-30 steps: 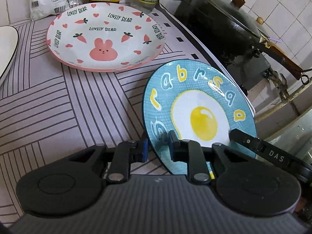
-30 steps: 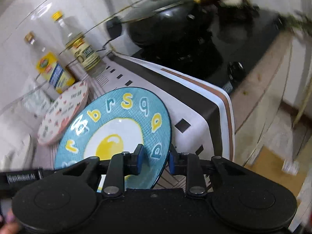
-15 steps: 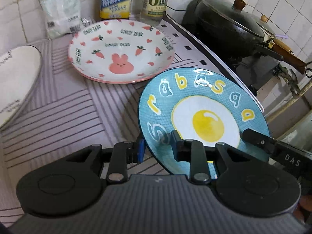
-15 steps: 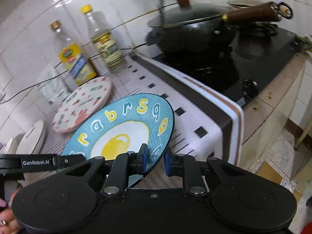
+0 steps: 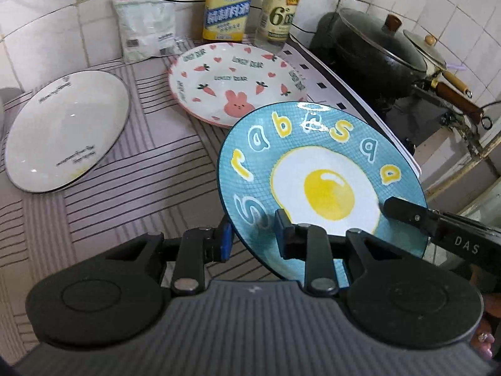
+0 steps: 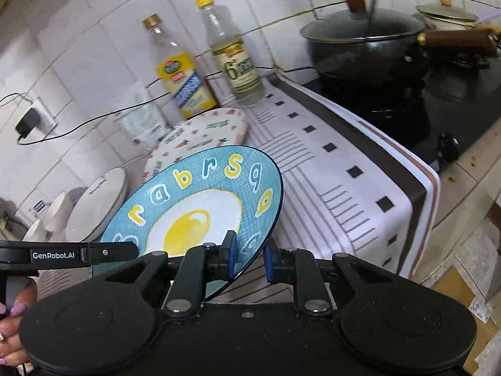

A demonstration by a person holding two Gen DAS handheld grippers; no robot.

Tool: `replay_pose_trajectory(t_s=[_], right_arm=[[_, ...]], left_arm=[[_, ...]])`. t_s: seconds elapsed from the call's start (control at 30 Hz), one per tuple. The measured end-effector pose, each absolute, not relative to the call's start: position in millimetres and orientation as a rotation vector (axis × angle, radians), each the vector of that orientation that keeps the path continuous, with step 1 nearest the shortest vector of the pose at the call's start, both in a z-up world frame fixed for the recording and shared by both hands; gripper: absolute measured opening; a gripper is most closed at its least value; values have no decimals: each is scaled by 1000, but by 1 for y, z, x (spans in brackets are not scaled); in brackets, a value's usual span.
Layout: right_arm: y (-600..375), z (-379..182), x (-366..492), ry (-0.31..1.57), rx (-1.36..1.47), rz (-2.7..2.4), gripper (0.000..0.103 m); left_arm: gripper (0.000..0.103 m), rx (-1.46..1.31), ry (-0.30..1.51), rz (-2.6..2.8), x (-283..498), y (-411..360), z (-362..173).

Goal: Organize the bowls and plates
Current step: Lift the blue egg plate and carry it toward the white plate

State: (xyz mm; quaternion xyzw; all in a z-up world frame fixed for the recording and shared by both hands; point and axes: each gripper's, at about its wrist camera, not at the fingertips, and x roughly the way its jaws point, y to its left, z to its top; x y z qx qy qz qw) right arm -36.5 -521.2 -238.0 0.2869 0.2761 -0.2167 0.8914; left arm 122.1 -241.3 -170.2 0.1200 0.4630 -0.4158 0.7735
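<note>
A blue plate with a fried-egg picture (image 5: pixel 322 175) is held tilted above the counter. My left gripper (image 5: pixel 252 239) is shut on its near left rim. My right gripper (image 6: pixel 249 258) is shut on its right rim; the plate also shows in the right wrist view (image 6: pixel 200 206). A pink-rimmed rabbit plate (image 5: pixel 238 81) lies flat behind it, partly hidden by the blue plate. A white dark-rimmed plate (image 5: pixel 65 128) lies at the left.
Two bottles (image 5: pixel 227 3) and a plastic bag (image 5: pixel 145 28) stand against the tiled wall. A black lidded wok (image 5: pixel 372 50) sits on the stove at the right. The striped cloth (image 5: pixel 125 188) covers the counter, whose edge drops off at the right.
Both grippers have lifted the blue plate higher and pulled back, still gripping it. The white plate at the left has come fully into view.
</note>
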Motion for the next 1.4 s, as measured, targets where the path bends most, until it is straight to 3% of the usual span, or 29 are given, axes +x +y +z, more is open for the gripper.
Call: replay_pose_trajectory(t_s=[1.03, 1.4], right_arm=[[-447, -176, 26, 555, 459, -170, 24], [-432, -167, 79, 552, 417, -59, 24]], left_arm=[[25, 166, 893, -716, 152, -123, -109], [25, 120, 889, -633, 189, -98, -110]])
